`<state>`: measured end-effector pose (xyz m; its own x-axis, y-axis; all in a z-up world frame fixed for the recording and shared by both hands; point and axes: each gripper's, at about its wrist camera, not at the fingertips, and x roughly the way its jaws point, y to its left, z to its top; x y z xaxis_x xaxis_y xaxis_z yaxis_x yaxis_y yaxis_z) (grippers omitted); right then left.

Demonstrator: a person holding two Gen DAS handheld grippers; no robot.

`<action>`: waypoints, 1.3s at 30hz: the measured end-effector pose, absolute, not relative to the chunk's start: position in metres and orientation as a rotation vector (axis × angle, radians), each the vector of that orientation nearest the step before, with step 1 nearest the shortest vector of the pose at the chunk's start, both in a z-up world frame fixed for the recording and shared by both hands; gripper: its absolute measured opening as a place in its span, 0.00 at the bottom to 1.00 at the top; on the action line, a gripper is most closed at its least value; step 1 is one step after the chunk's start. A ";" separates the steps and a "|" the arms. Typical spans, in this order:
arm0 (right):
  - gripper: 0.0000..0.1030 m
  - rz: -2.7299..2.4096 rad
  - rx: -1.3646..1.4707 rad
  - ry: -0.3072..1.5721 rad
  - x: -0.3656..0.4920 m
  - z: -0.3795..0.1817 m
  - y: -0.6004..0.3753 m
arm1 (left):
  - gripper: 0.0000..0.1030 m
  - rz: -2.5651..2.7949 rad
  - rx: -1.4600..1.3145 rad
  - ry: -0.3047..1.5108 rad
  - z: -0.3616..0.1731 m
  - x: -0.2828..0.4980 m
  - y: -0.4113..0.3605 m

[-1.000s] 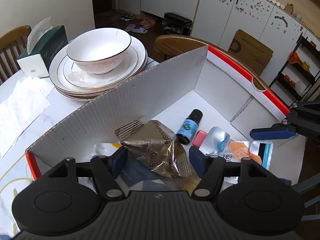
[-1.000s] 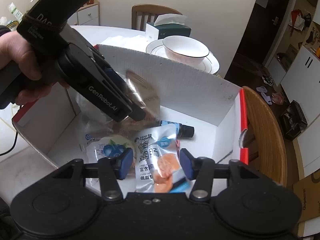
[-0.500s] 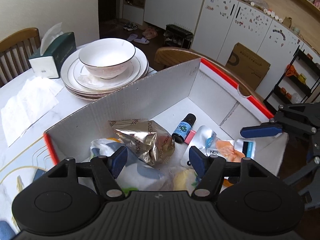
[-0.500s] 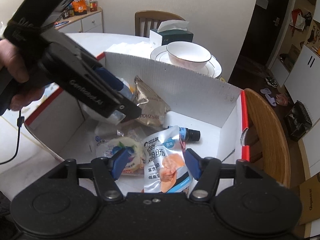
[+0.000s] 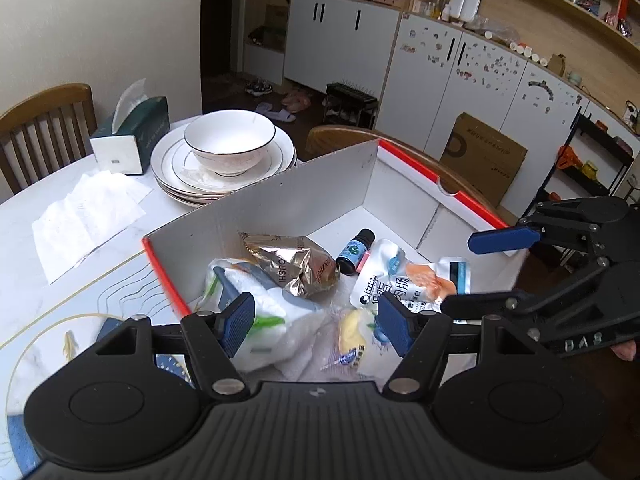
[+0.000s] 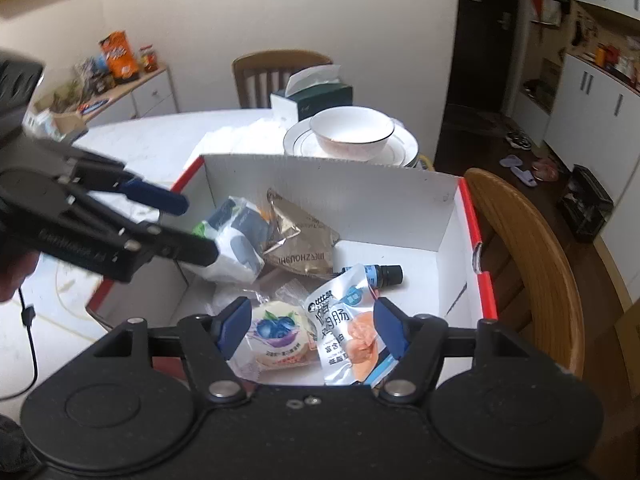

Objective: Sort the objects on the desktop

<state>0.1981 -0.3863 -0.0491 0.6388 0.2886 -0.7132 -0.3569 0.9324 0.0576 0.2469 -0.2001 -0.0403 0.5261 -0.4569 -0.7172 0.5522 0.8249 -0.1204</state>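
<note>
A white cardboard box with red edges (image 5: 320, 204) (image 6: 360, 200) stands on the table. Inside lie a crumpled gold foil packet (image 5: 292, 268) (image 6: 300, 244), a small dark bottle with a blue label (image 5: 354, 250) (image 6: 384, 272), a silver sausage pouch (image 5: 404, 284) (image 6: 348, 332), a blueberry snack pack (image 6: 280, 332) and a white wrapped bundle (image 5: 256, 300) (image 6: 236, 248). My left gripper (image 5: 316, 330) is open and empty above the box's near left side. My right gripper (image 6: 312, 330) is open and empty above the pouch; it also shows in the left wrist view (image 5: 504, 240).
A white bowl on stacked plates (image 5: 228, 152) (image 6: 352, 136) stands behind the box, with a green tissue box (image 5: 132, 140) and loose tissues (image 5: 88, 216) to its left. Wooden chairs (image 6: 532, 260) (image 5: 44, 128) stand at the table's edge.
My left gripper let go of the gold foil packet, which now lies in the box, and pulled up and back. My right gripper also rose a little, still open.
</note>
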 end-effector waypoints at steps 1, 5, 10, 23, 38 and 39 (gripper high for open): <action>0.67 0.355 -0.077 0.793 0.196 -0.048 -0.386 | 0.65 -0.607 0.122 0.815 -0.039 0.243 -0.197; 0.69 0.312 -0.026 0.779 0.189 -0.042 -0.385 | 0.69 -0.611 0.120 0.798 -0.033 0.229 -0.188; 0.73 0.275 0.022 0.752 0.179 -0.036 -0.383 | 0.73 -0.619 0.113 0.771 -0.026 0.212 -0.178; 0.77 0.212 0.078 0.683 0.146 -0.019 -0.367 | 1.00 -0.642 0.102 0.703 -0.012 0.177 -0.156; 0.79 0.136 0.101 0.632 0.105 -0.013 -0.345 | 1.00 -0.646 0.102 0.647 -0.002 0.146 -0.134; 0.79 0.134 0.104 0.631 0.103 -0.013 -0.344 | 1.00 -0.647 0.103 0.646 -0.002 0.145 -0.133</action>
<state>0.1030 -0.3441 -0.0127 0.7990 0.1564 -0.5806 -0.0930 0.9861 0.1376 0.1451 -0.1332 -0.0023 0.6107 -0.5283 -0.5899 0.5905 0.8001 -0.1052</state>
